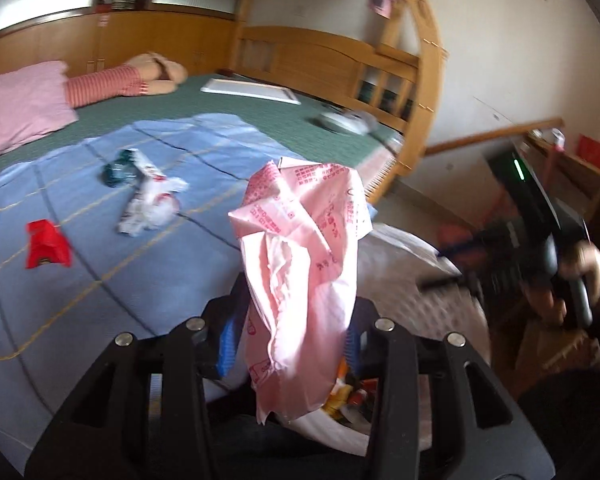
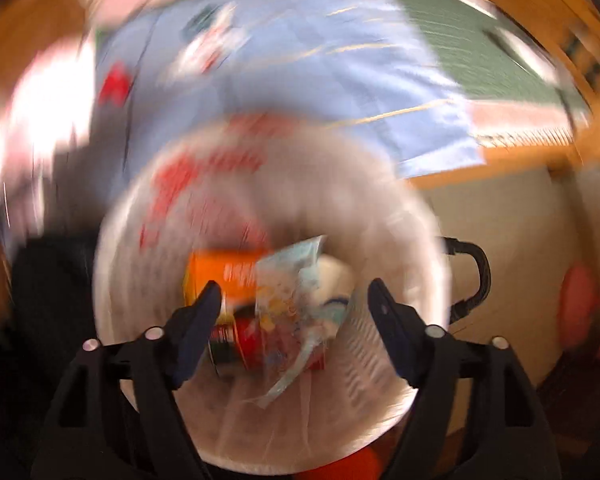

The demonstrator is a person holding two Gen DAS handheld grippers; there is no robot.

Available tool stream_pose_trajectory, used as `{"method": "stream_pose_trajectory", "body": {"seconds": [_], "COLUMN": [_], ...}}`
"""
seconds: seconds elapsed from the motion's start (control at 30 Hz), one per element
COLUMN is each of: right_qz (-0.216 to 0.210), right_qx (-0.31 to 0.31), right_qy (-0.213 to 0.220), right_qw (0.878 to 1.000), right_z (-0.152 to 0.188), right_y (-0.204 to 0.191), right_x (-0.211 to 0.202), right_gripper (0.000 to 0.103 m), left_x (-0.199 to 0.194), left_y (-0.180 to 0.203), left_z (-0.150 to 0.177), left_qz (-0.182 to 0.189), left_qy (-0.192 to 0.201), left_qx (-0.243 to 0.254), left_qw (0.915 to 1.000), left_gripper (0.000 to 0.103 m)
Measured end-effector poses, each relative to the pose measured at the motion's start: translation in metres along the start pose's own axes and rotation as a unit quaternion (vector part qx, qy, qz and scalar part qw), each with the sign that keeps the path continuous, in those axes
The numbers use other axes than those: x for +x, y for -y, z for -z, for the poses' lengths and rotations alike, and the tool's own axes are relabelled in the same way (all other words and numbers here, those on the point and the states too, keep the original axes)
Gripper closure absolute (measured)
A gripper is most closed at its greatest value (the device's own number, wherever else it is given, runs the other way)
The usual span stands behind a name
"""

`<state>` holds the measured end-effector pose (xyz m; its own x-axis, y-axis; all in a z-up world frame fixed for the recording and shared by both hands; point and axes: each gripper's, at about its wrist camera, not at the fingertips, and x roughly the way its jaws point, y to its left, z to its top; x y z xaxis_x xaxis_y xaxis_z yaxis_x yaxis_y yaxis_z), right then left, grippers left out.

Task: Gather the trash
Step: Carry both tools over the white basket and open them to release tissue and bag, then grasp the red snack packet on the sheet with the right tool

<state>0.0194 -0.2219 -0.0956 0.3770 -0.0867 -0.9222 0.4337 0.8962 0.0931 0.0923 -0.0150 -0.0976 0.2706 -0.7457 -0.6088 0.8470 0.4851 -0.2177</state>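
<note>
My left gripper (image 1: 292,340) is shut on a crumpled pink printed wrapper (image 1: 304,264) and holds it above the white trash bin (image 1: 428,304). On the blue sheet lie a white and green wrapper (image 1: 144,196) and a red wrapper (image 1: 46,244). My right gripper (image 2: 296,308) is open and empty, right above the bin (image 2: 140,248), which holds an orange pack (image 2: 224,272), a pale blue wrapper (image 2: 296,304) and other trash. The right wrist view is heavily blurred. The right gripper also shows in the left wrist view (image 1: 556,240), at the right.
The bed has a green cover (image 1: 260,124), a pink pillow (image 1: 20,108), a white board (image 1: 252,90) and a wooden headboard (image 1: 320,56). A wooden desk (image 1: 572,176) stands at the right. A black handle (image 2: 480,276) sits beside the bin.
</note>
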Motion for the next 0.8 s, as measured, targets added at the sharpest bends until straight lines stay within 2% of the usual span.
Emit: {"method": "stream_pose_trajectory", "body": {"seconds": [0.03,0.1,0.13,0.17,0.23,0.33,0.37,0.43,0.47,0.5,0.53,0.57,0.63,0.7,0.73,0.77,0.8], "right_qz": [-0.004,-0.003,-0.001,0.000,-0.006,-0.017,-0.018,-0.022,-0.026,-0.035,-0.042,-0.047,-0.061,-0.071,-0.075,-0.079,-0.093], "right_qx": [0.015,0.042,0.049,0.055,0.066,0.063,0.053,0.036,0.026,0.010,-0.007,-0.026,-0.077,-0.133,-0.157,-0.165,-0.171], "right_qy": [0.009,0.034,0.041,0.046,0.050,0.050,0.051,0.057,0.062,0.068,0.073,0.078,0.092,0.102,0.103,0.103,0.098], "right_qw": [1.000,0.999,0.998,0.997,0.997,0.997,0.997,0.997,0.997,0.997,0.996,0.996,0.991,0.983,0.979,0.978,0.976], "right_z": [-0.005,-0.013,-0.015,-0.014,-0.016,-0.027,-0.032,-0.040,-0.048,-0.057,-0.067,-0.076,-0.097,-0.114,-0.123,-0.130,-0.140], "right_y": [0.007,0.016,0.018,0.022,0.024,0.015,0.007,-0.010,-0.021,-0.036,-0.054,-0.071,-0.119,-0.172,-0.200,-0.218,-0.241], "right_x": [-0.003,-0.012,-0.014,-0.013,-0.012,-0.004,-0.001,0.002,0.005,0.008,0.011,0.015,0.029,0.050,0.064,0.076,0.092], "right_gripper": [0.028,0.027,0.026,0.026,0.025,0.025,0.025,0.025,0.025,0.025,0.025,0.025,0.025,0.025,0.025,0.025,0.025], "left_x": [0.003,0.012,0.013,0.014,0.012,0.001,-0.007,-0.022,-0.030,-0.037,-0.046,-0.057,-0.078,-0.091,-0.095,-0.096,-0.098], "left_y": [0.007,0.023,0.027,0.031,0.029,0.003,-0.011,-0.046,-0.071,-0.090,-0.118,-0.147,-0.196,-0.221,-0.236,-0.244,-0.256], "left_z": [0.002,0.008,0.010,0.011,0.010,0.003,-0.002,-0.015,-0.025,-0.030,-0.037,-0.037,-0.024,-0.001,0.016,0.026,0.038], "left_qz": [0.008,0.028,0.031,0.032,0.032,0.022,0.001,-0.074,-0.139,-0.185,-0.240,-0.273,-0.298,-0.312,-0.334,-0.350,-0.367], "left_qy": [-0.008,-0.031,-0.033,-0.032,-0.027,-0.002,0.013,0.038,0.045,0.042,0.035,0.034,0.044,0.057,0.054,0.041,0.020], "left_qx": [0.010,0.037,0.044,0.053,0.055,0.010,-0.014,-0.055,-0.084,-0.114,-0.166,-0.228,-0.337,-0.384,-0.402,-0.412,-0.434], "left_qw": [0.9999,0.9985,0.9980,0.9975,0.9976,0.9997,0.9998,0.9950,0.9858,0.9752,0.9559,0.9340,0.8918,0.8672,0.8507,0.8403,0.8225], "left_gripper": [0.057,0.024,0.017,0.014,0.014,0.013,0.013,0.013,0.013,0.013,0.013,0.013,0.013,0.013,0.013,0.013,0.013]}}
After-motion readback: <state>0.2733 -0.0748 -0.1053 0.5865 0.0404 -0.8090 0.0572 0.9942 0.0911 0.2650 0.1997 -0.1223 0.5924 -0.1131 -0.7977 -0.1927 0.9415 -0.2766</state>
